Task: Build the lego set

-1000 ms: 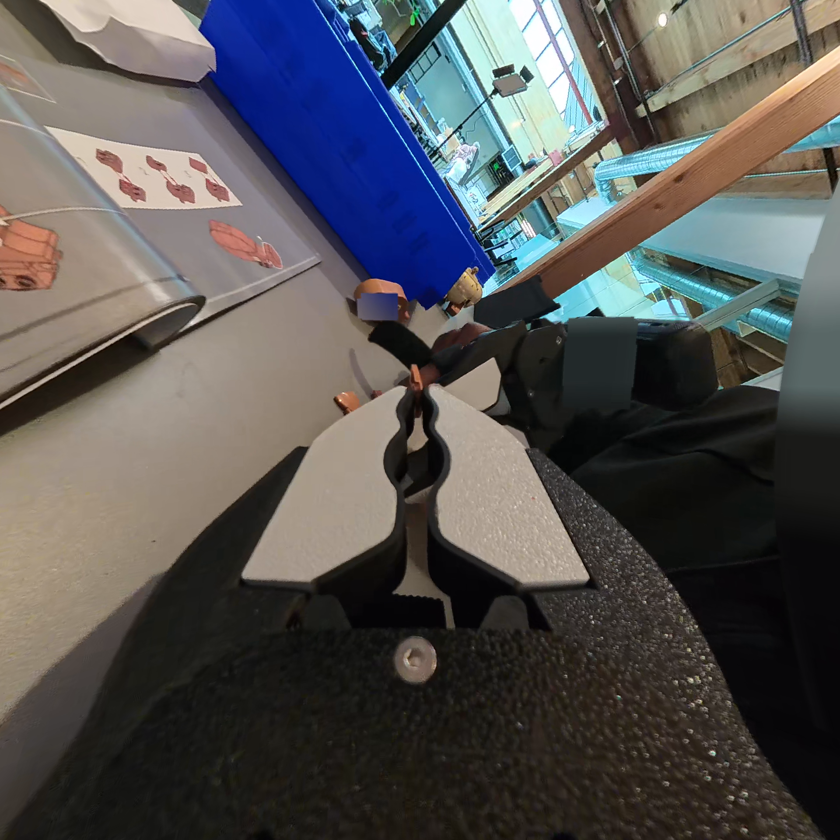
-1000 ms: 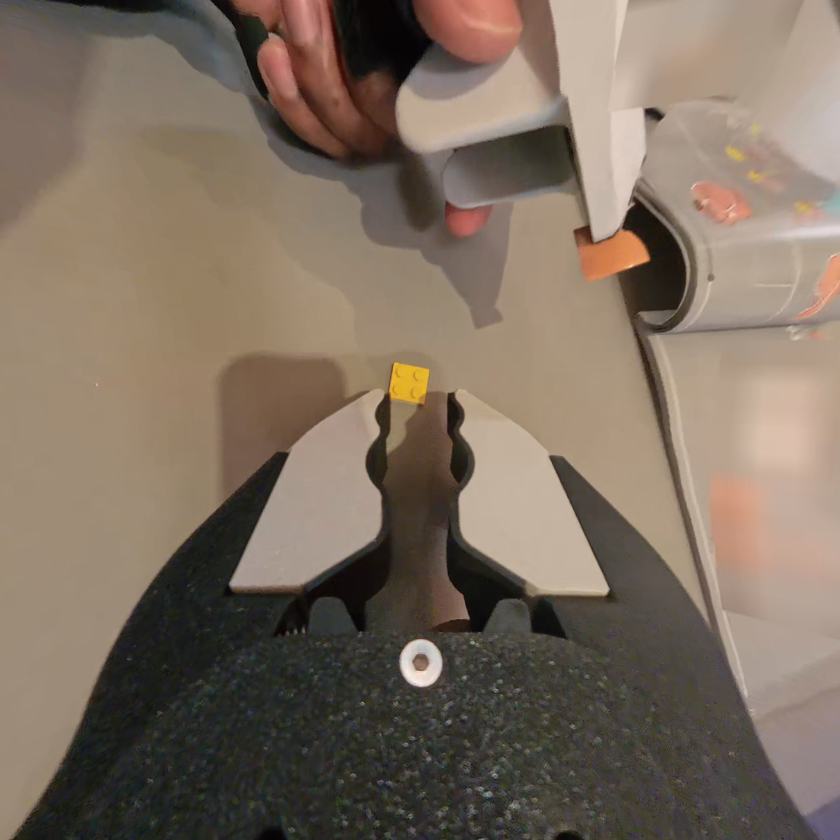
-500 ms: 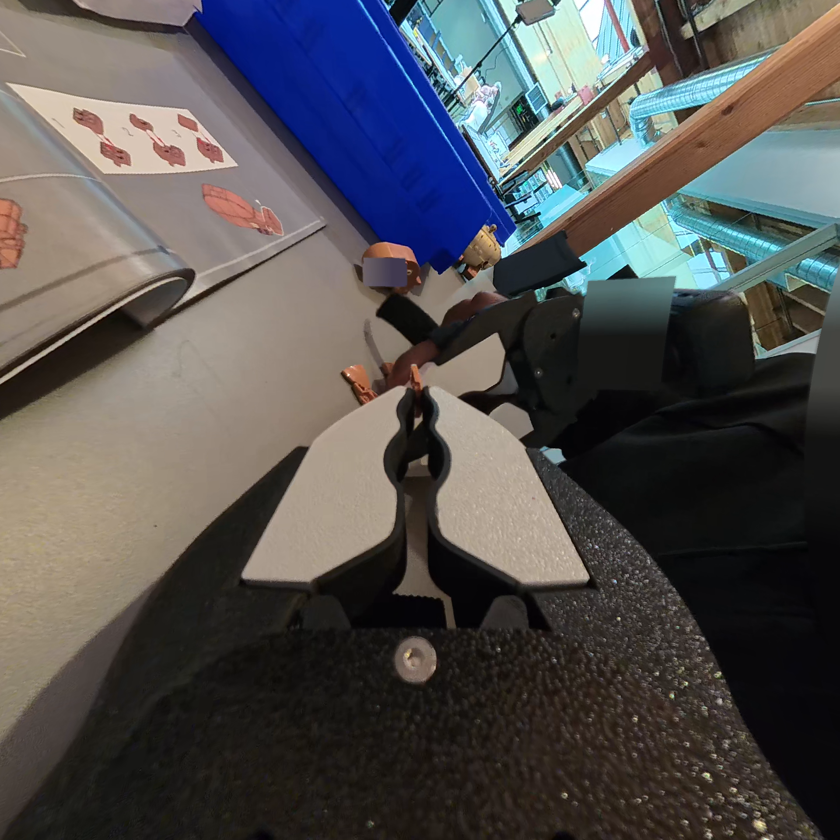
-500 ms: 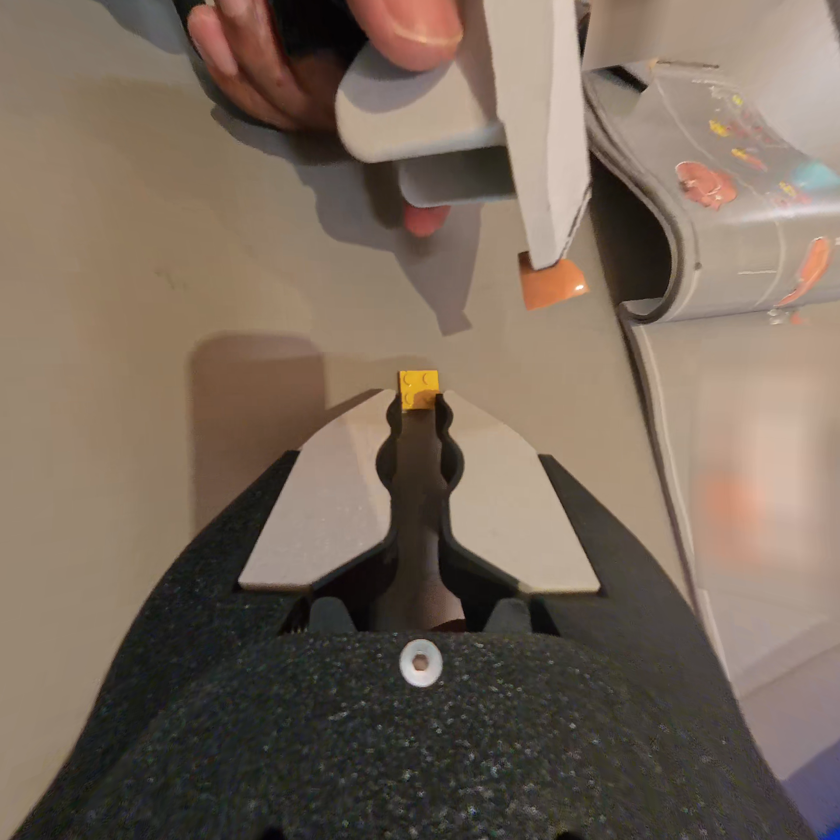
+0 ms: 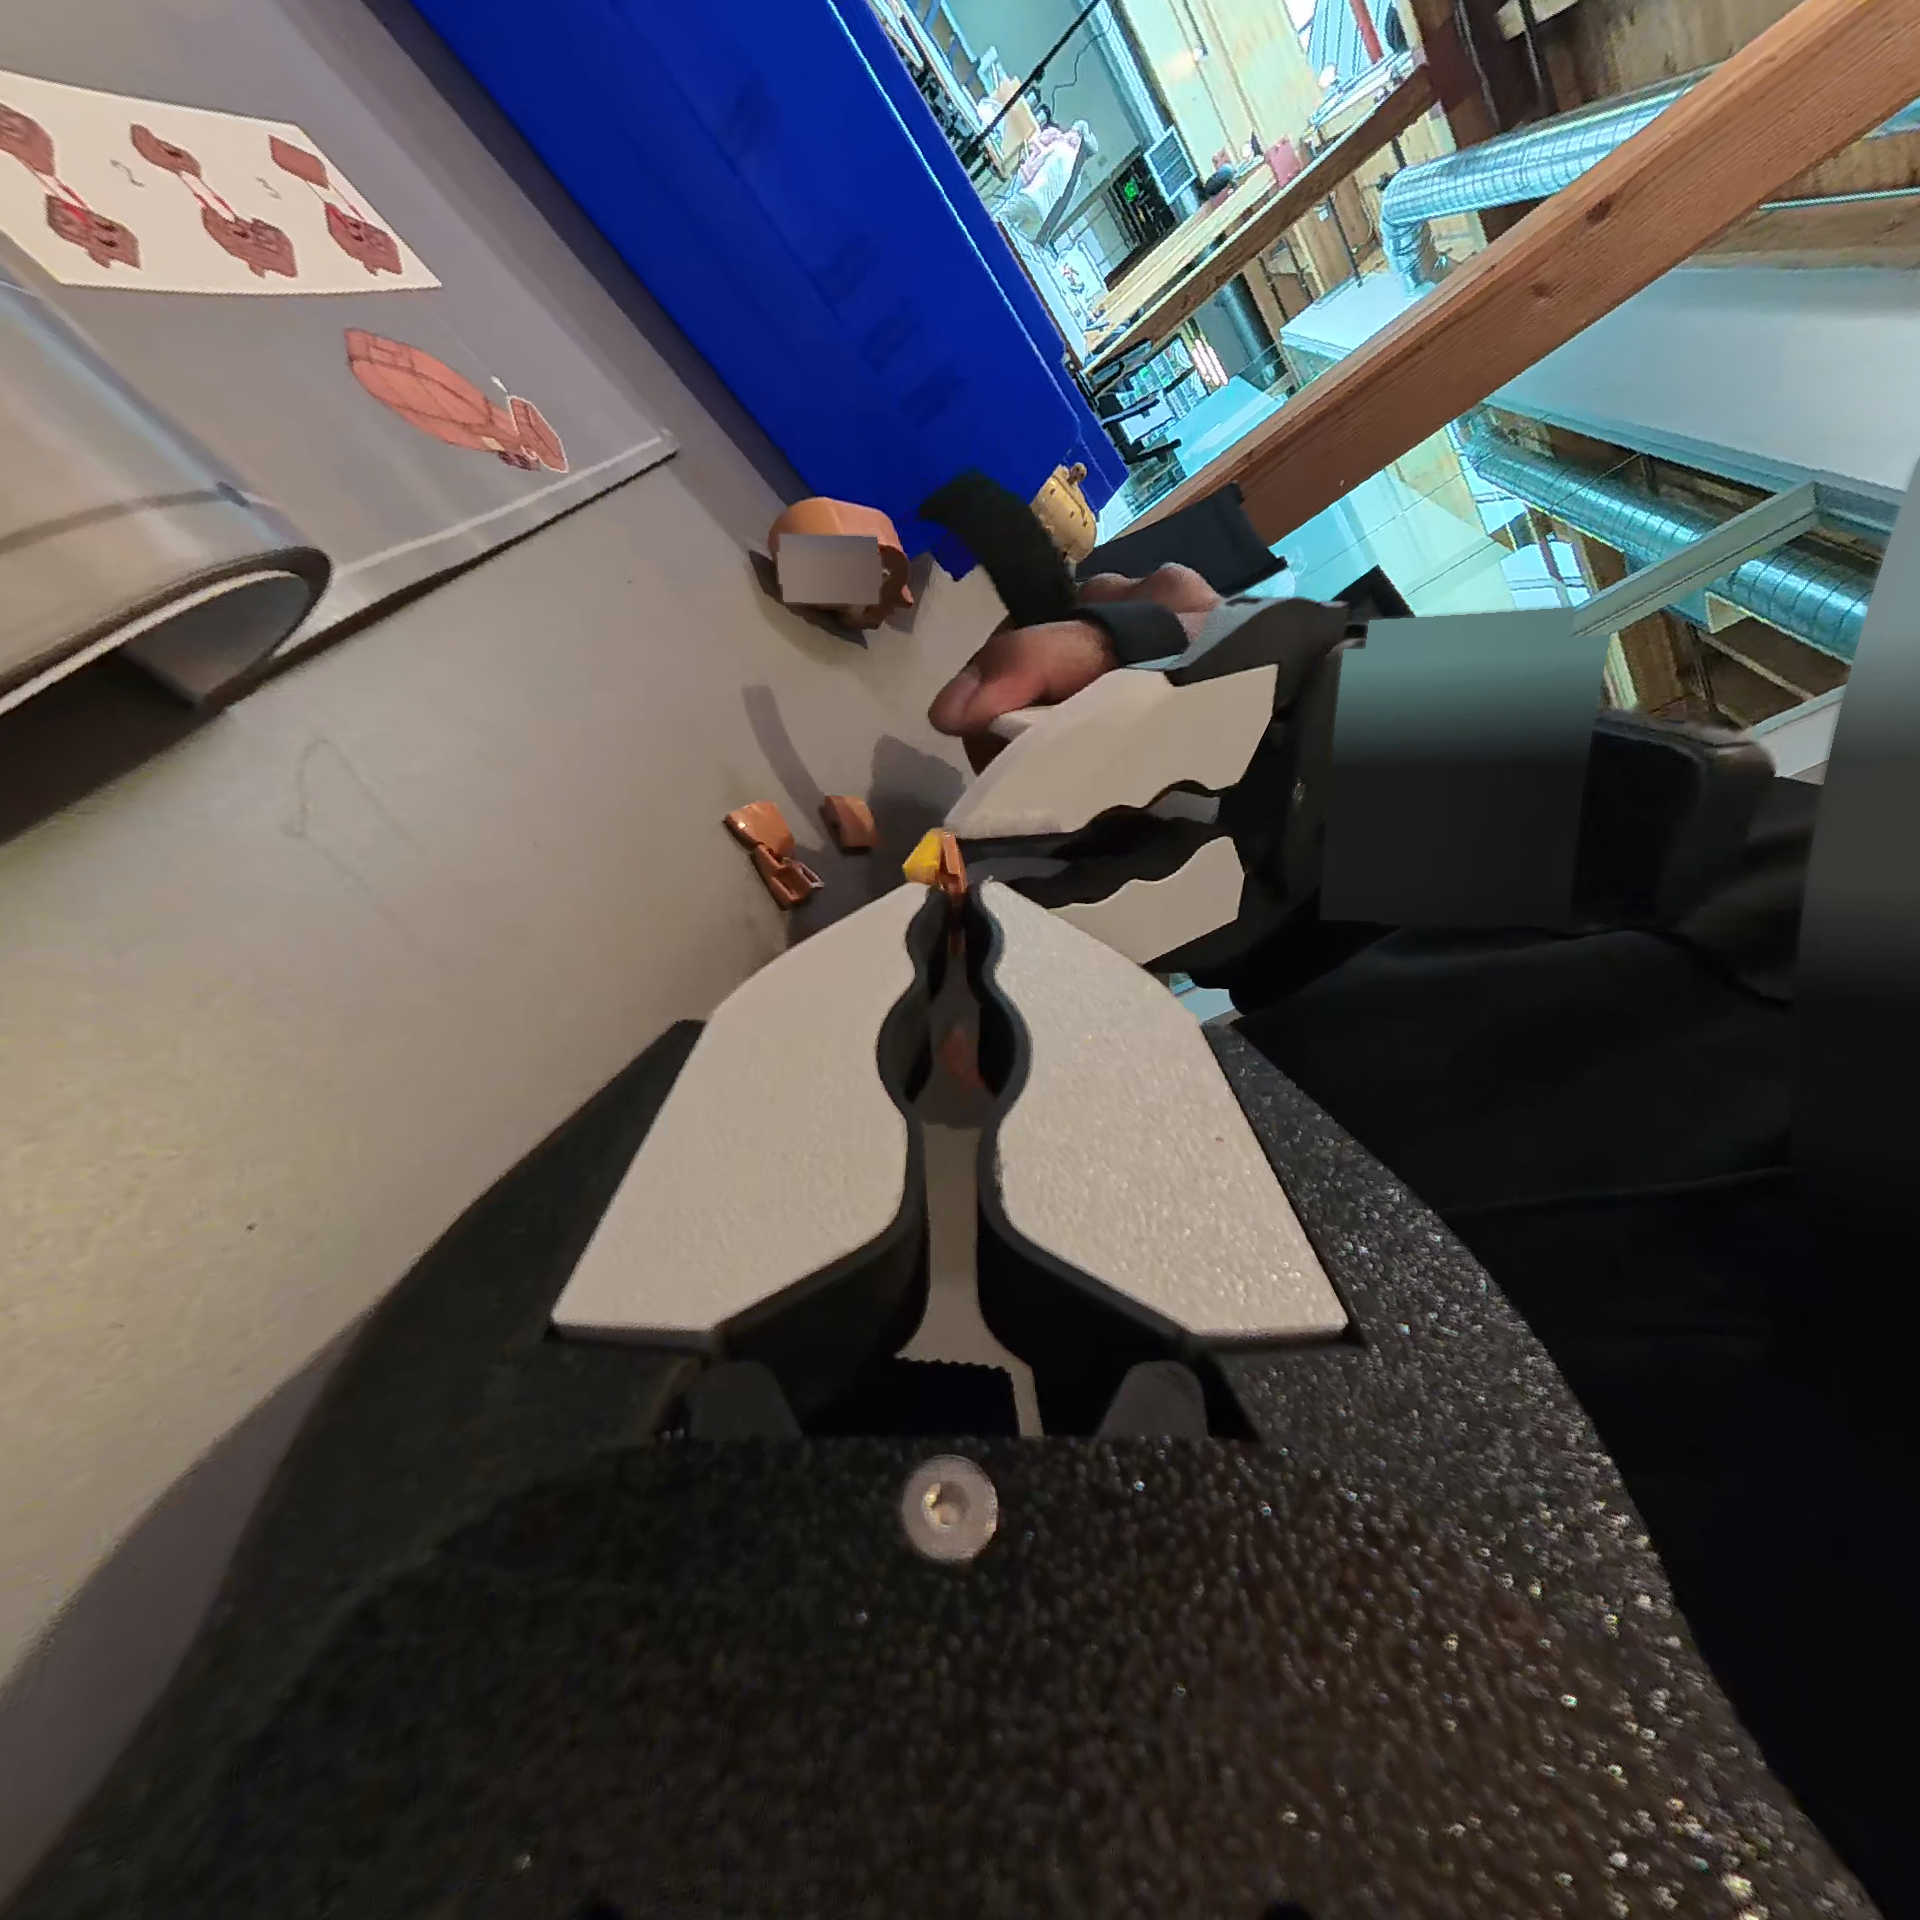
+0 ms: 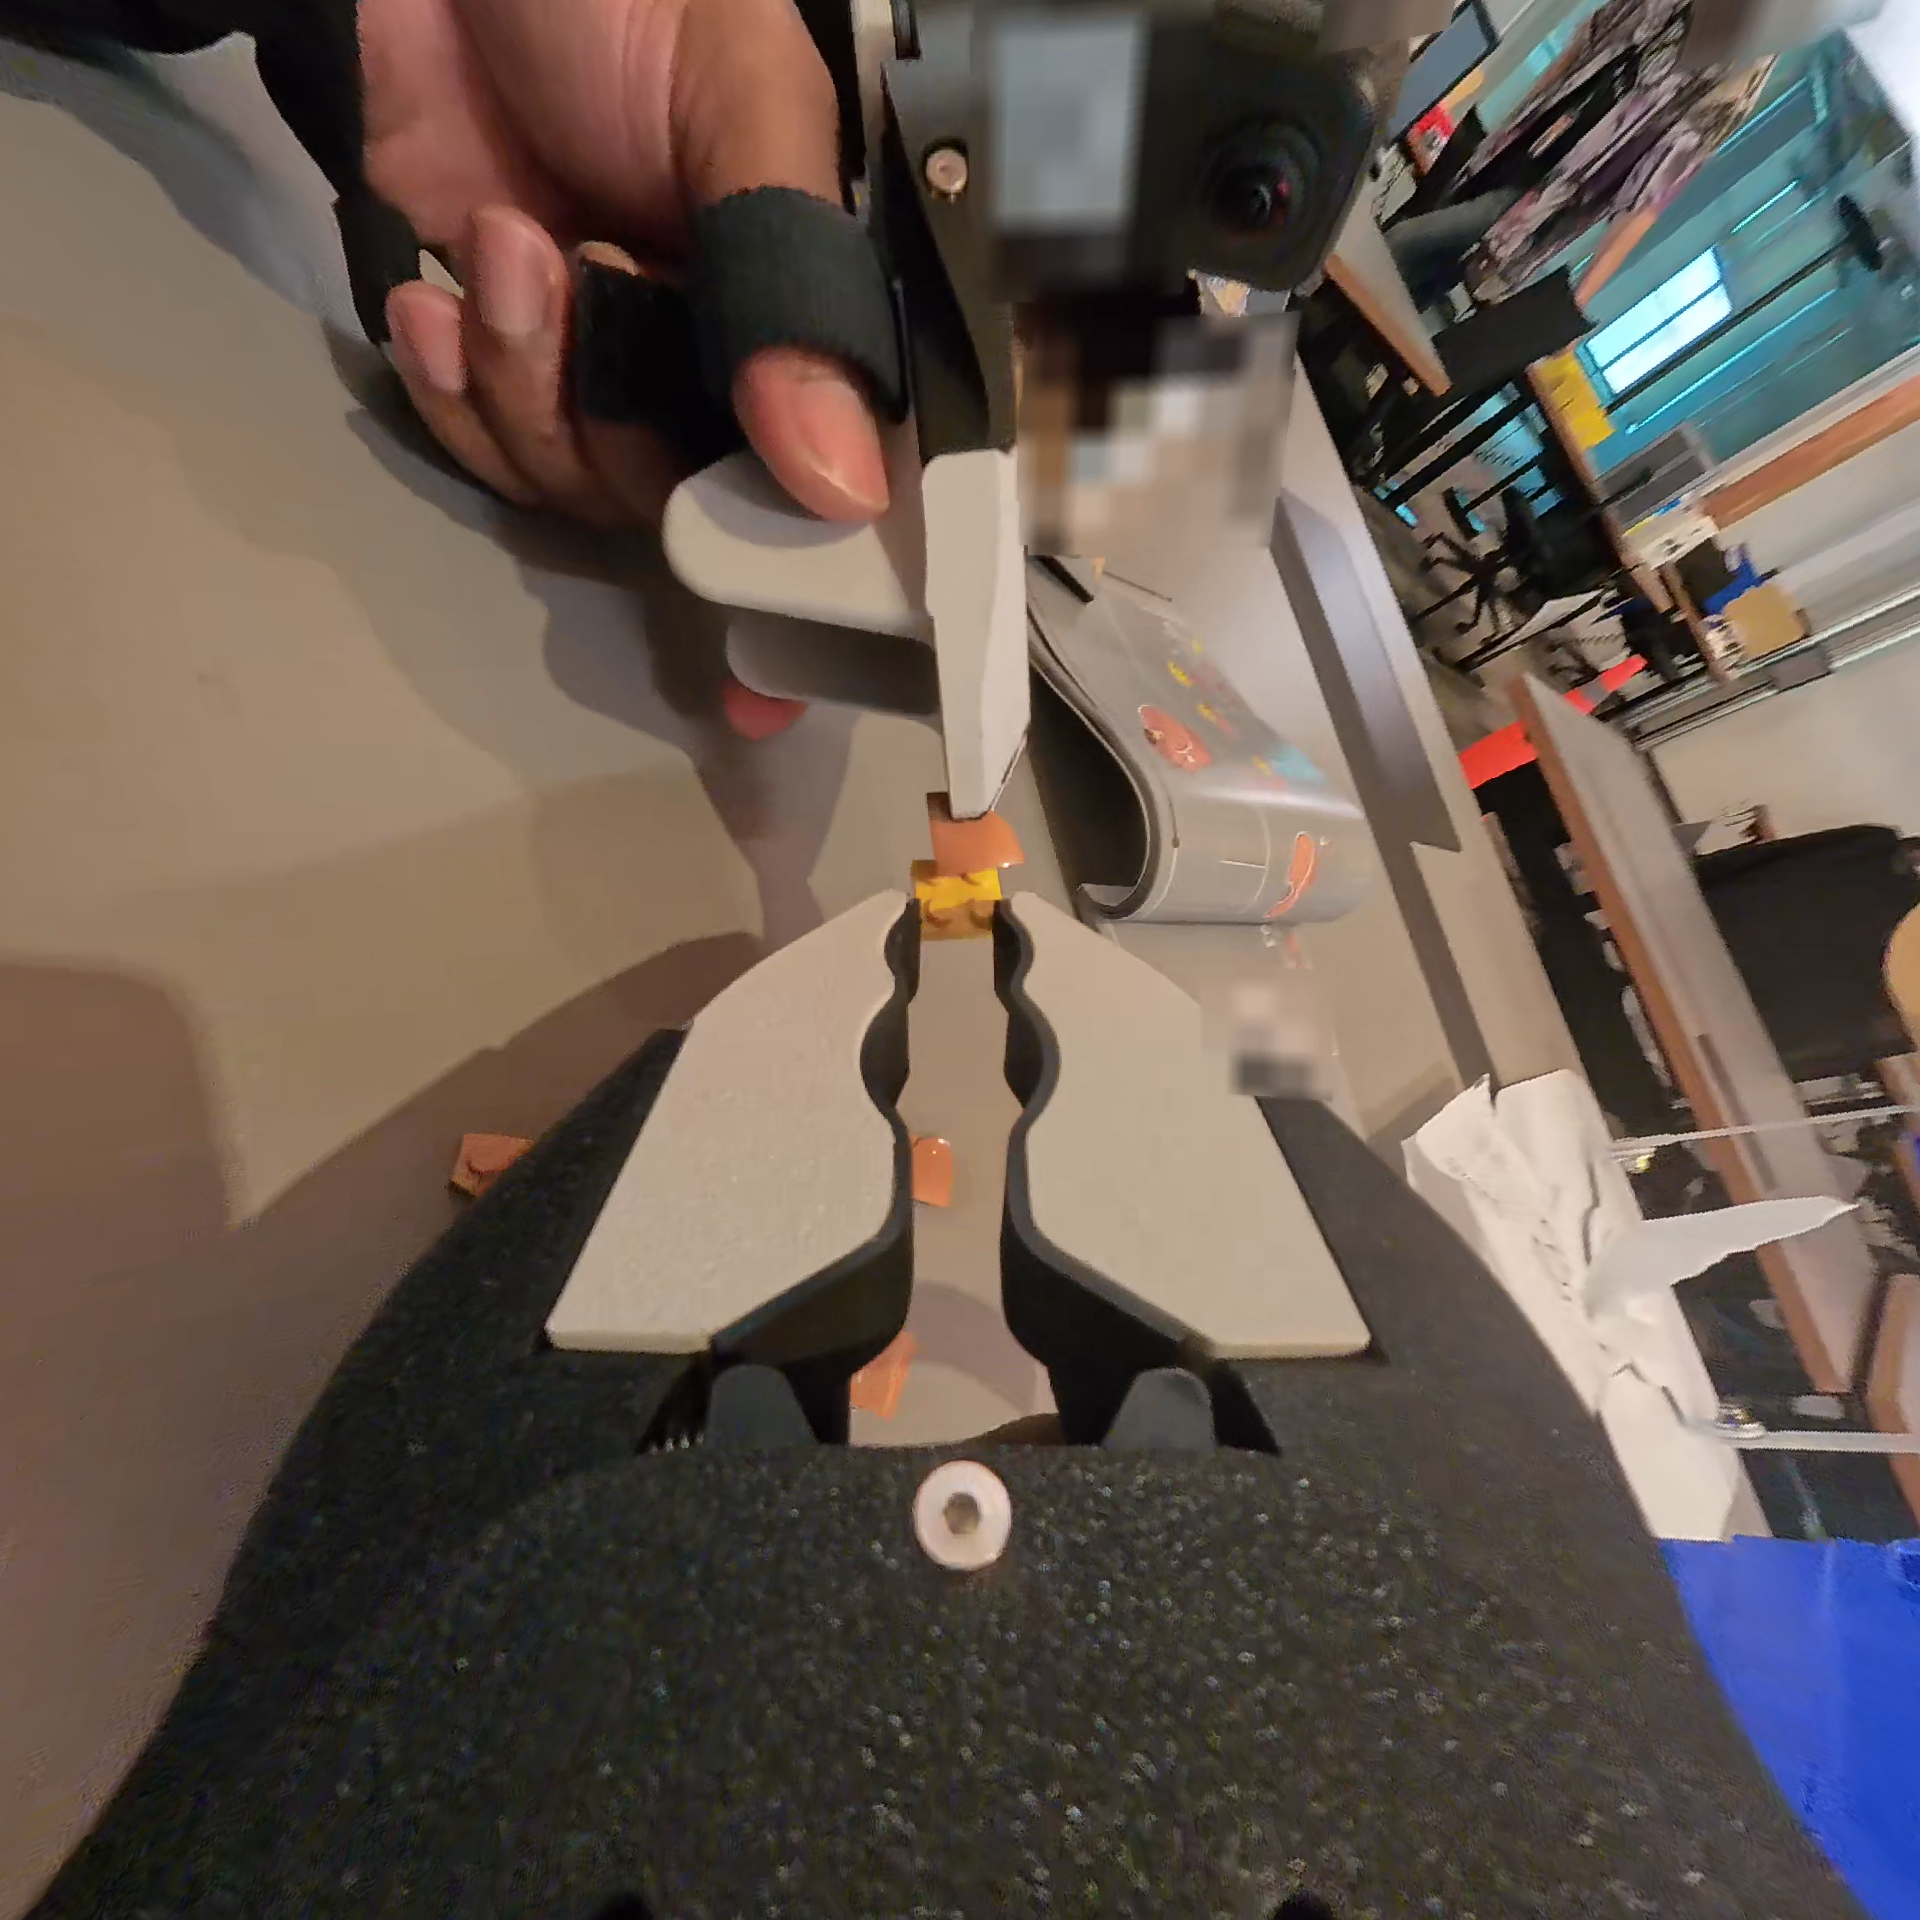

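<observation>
Left claw [image 5: 951, 904] pressed together on a thin flat brown plastic brick piece [image 5: 952, 878], sticking out past the tips. Right claw [image 6: 956, 914] pinching a small square yellow plastic brick [image 6: 956, 896] by its two sides. Brown piece touching the far edge of the yellow brick, both up off the grey table [image 5: 364, 883]. More little brown plastic bricks [image 5: 774, 847] lying below on the table, near the curled grey picture booklet [image 5: 145, 582].

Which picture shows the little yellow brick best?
The right wrist view. There the yellow brick faces the camera, studs showing, pinched in the right claw, with the brown piece just above it. The left wrist view shows only a small yellow corner beside the left claw.
</observation>
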The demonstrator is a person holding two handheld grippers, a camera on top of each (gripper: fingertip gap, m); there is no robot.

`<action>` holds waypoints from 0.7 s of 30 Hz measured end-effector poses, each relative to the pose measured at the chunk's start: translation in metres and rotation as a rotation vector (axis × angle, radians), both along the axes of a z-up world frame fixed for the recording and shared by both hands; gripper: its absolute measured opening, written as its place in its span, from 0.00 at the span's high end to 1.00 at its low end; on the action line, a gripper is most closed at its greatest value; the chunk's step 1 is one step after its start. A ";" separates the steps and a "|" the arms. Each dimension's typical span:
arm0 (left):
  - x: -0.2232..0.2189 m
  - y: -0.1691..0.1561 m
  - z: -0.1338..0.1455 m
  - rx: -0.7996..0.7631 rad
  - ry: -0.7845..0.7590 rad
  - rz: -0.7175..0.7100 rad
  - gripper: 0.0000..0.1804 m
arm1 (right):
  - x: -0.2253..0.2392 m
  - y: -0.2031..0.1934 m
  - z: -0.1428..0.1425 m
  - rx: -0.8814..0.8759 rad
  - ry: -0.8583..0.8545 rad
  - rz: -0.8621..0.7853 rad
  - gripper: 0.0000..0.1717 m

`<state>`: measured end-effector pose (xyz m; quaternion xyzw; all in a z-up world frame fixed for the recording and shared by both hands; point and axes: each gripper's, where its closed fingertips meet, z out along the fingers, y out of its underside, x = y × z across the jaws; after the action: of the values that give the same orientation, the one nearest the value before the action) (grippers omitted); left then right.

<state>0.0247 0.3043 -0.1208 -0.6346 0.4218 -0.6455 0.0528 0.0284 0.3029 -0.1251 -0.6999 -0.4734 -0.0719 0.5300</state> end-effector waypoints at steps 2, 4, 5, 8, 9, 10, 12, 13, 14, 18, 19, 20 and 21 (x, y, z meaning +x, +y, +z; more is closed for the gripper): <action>0.000 0.001 0.001 -0.009 -0.007 0.005 0.98 | -0.001 -0.002 0.000 0.011 -0.014 0.013 0.98; 0.000 0.003 0.002 -0.023 -0.013 0.013 0.98 | -0.002 -0.003 0.004 0.049 -0.014 0.019 1.00; 0.000 0.003 0.003 -0.027 -0.015 0.015 0.98 | -0.002 -0.003 0.006 0.059 -0.014 0.021 1.00; 0.001 0.004 0.001 -0.020 -0.004 0.020 0.98 | 0.001 -0.001 -0.002 0.030 -0.041 0.005 1.00; 0.001 0.005 0.001 -0.016 -0.008 0.029 0.98 | 0.002 -0.001 -0.005 0.026 -0.053 0.005 1.00; 0.001 0.007 0.002 -0.014 -0.012 0.039 0.98 | 0.003 -0.001 -0.009 0.012 -0.059 0.004 1.00; 0.000 0.014 0.003 -0.006 -0.018 0.068 0.98 | 0.005 -0.001 -0.011 -0.009 -0.050 -0.005 1.00; -0.001 0.019 0.006 -0.007 -0.030 0.084 0.99 | 0.006 0.000 -0.011 -0.023 -0.040 -0.008 1.00; -0.003 0.024 0.009 -0.013 -0.047 0.103 0.98 | 0.006 0.000 -0.011 -0.037 -0.026 -0.012 1.00; -0.010 0.050 0.015 0.021 -0.060 0.205 0.98 | 0.003 0.005 -0.012 -0.128 0.067 -0.012 1.00; -0.011 0.054 0.015 0.041 -0.054 0.219 0.98 | 0.000 0.007 -0.013 -0.168 0.093 -0.007 0.99; -0.012 0.057 0.014 0.060 -0.049 0.233 0.98 | -0.002 0.011 -0.014 -0.201 0.112 -0.008 0.97; -0.012 0.060 0.014 0.077 -0.052 0.244 0.98 | -0.005 0.015 -0.015 -0.231 0.124 -0.008 0.95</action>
<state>0.0127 0.3639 -0.1072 -0.6618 0.3643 -0.6338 0.1660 0.0234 0.3184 -0.1397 -0.7612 -0.4422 0.0243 0.4737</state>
